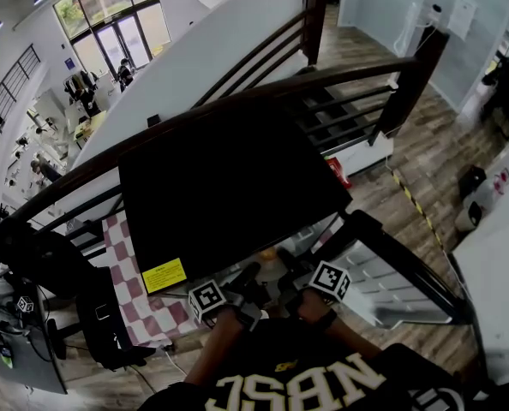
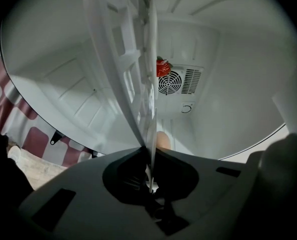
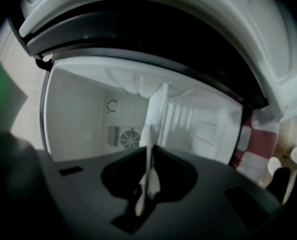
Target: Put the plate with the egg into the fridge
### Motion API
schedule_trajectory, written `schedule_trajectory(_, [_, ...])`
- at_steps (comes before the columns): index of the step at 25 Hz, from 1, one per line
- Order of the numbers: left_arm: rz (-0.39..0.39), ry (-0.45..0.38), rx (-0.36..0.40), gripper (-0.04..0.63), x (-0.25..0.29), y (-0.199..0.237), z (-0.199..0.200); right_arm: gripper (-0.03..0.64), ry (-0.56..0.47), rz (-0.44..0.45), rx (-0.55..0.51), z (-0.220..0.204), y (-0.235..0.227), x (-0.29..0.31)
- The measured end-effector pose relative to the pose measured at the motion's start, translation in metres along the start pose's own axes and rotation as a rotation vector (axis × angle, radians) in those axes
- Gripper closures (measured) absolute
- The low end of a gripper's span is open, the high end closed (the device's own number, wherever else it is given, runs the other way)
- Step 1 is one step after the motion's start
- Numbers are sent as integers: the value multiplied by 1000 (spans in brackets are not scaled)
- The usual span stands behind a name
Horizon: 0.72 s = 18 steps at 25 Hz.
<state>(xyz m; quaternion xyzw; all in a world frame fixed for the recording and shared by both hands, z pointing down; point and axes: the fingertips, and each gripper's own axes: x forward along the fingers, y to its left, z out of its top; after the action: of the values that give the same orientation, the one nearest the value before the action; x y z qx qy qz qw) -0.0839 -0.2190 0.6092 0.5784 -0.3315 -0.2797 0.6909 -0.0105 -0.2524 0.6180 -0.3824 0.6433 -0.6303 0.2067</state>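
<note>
A white plate (image 2: 138,74) shows edge-on in both gripper views, reaching into the white inside of the small black fridge (image 1: 229,187). The egg (image 2: 163,140) peeks out just to the right of the plate's edge, close to the jaws. My left gripper (image 2: 149,153) is shut on the plate's rim. My right gripper (image 3: 151,150) is shut on the plate (image 3: 156,109) from the other side. In the head view both grippers, left (image 1: 237,288) and right (image 1: 304,279), sit side by side at the fridge's open front, below its black top.
The fridge door (image 1: 392,272) stands open to the right. A fan grille (image 2: 169,82) and a red strawberry-like thing (image 2: 162,67) are on the fridge's back wall. A red-and-white checked cloth (image 1: 126,264) lies under the fridge. A dark stair railing (image 1: 340,75) runs behind.
</note>
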Motion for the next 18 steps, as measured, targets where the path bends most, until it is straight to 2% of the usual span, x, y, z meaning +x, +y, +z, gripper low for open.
schedule_trajectory(4, [-2,3,0,555,0,-1,0,574,-10,20,30,0,1,0])
schedule_trajectory(8, [-31,-11,-29,549,-1,-6,-1,574,-13,26,16,-1,2,-3])
schedule_trajectory(11, [-75,-27,-62,446,-1,-14,-2,572,-3,25,-25,-1,4,-4])
schedule_trajectory(12, [-80,-29,-63,429,-1,-15,-2,552,4,21,-38,-2,5,-4])
schedule_trajectory(14, [-86,-32,-61,415,-3,-15,-5,452,15,29,-51,-5,7,-7])
schedule_trajectory(18, [-107,-41,-70,402,-10,-15,-11,423,21,55,-46,-10,8,-15])
